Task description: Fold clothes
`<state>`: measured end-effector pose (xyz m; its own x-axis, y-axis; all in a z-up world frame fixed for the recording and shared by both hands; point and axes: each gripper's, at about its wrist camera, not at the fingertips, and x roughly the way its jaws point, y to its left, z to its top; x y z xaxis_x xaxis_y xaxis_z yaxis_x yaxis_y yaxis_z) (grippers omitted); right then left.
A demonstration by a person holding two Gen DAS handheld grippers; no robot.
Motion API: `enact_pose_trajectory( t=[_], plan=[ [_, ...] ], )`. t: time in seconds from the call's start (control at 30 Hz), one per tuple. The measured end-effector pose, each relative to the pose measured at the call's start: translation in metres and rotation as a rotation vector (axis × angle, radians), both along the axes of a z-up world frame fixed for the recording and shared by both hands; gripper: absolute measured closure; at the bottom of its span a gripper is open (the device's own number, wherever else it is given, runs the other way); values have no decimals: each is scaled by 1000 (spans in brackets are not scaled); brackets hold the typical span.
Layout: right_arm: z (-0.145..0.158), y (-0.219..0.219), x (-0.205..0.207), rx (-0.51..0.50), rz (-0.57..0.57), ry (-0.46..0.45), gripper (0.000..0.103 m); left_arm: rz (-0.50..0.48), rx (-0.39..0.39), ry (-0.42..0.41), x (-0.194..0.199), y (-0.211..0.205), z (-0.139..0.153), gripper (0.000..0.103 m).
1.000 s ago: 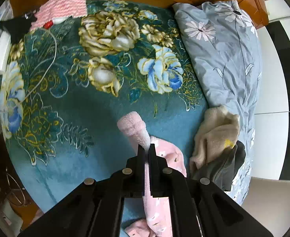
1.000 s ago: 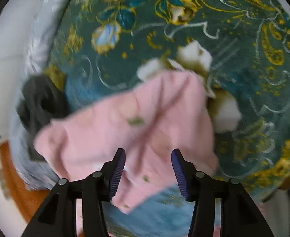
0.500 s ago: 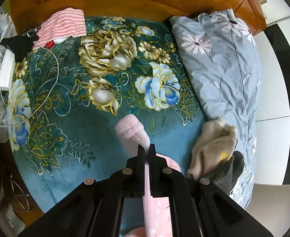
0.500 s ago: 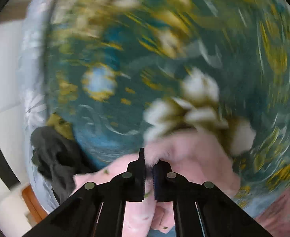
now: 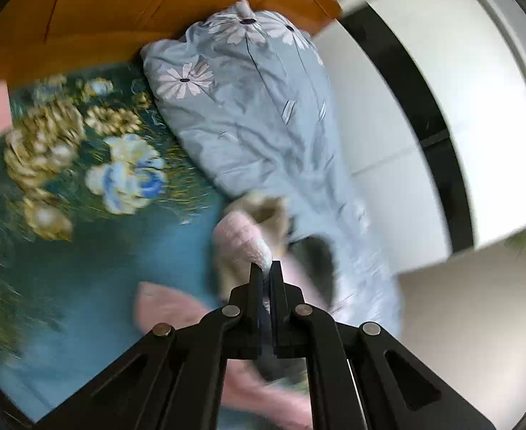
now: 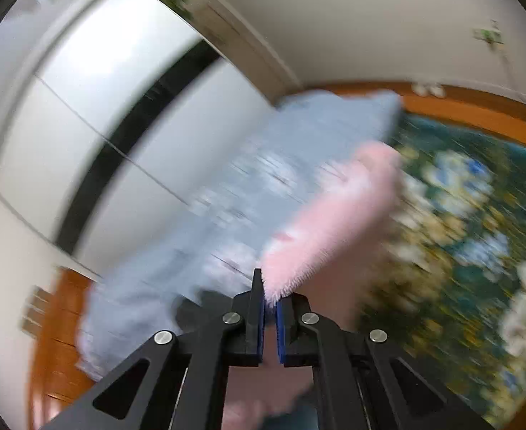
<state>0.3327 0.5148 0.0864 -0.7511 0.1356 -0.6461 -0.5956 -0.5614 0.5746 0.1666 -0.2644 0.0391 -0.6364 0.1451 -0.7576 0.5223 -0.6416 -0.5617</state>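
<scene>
At the bottom centre of the left wrist view, the left hand-held gripper (image 5: 266,268) is pinching a fluffy edge of the pink garment (image 5: 243,238), jaws nearly closed on the pile. In the right wrist view the right hand-held gripper (image 6: 267,283) is doing the same with another fuzzy pink edge (image 6: 331,215), jaws narrow around the fabric.

Half a second ago both cameras were looking down at the bed; now both are swinging up and sideways, and the frames are smearing with motion. The right view is now taking in the white wardrobe (image 6: 94,118) at left and the wall above, where a second ago it was showing only blanket and its jaws were standing wide over the garment. So the right side has closed and both are lifting together.

Just beyond the left fingertips, a beige cloth (image 5: 266,211) and a dark one (image 5: 316,254) are lying beside the grey floral quilt (image 5: 263,114). Further left, the teal flowered blanket (image 5: 83,236) is spreading toward the wooden headboard (image 5: 119,10) at top.

Reading: the garment is coming off the bed to be shaken or spread flat; folding proper is not yet beginning.
</scene>
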Motion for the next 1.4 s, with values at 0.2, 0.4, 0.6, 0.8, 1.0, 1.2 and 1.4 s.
enact_pose_trajectory(
  t=[0.2, 0.4, 0.6, 0.8, 1.0, 1.2, 1.4],
  plan=[
    [-201, 1, 61, -409, -128, -378, 98, -16, -129, -332, 62, 5, -91, 101],
    [-283, -14, 105, -518, -186, -556, 98, 90, -130, -551, 107, -10, -155, 101],
    [-265, -17, 110, -424, -99, -547, 98, 196, -174, -661, 138, -36, -178, 101],
    [-277, -48, 101, -429, 11, -675, 97, 267, -216, -734, 157, -71, -181, 101],
    [-257, -53, 84, -403, 73, -663, 76, 197, -222, -796, 152, -68, -196, 97],
    [-212, -20, 110, -376, -4, -587, 59, 298, -183, -844, 161, -68, -187, 85],
    [-223, 28, 121, -464, -135, -478, 48, 292, -180, -729, 140, -24, -144, 71]
  ],
)
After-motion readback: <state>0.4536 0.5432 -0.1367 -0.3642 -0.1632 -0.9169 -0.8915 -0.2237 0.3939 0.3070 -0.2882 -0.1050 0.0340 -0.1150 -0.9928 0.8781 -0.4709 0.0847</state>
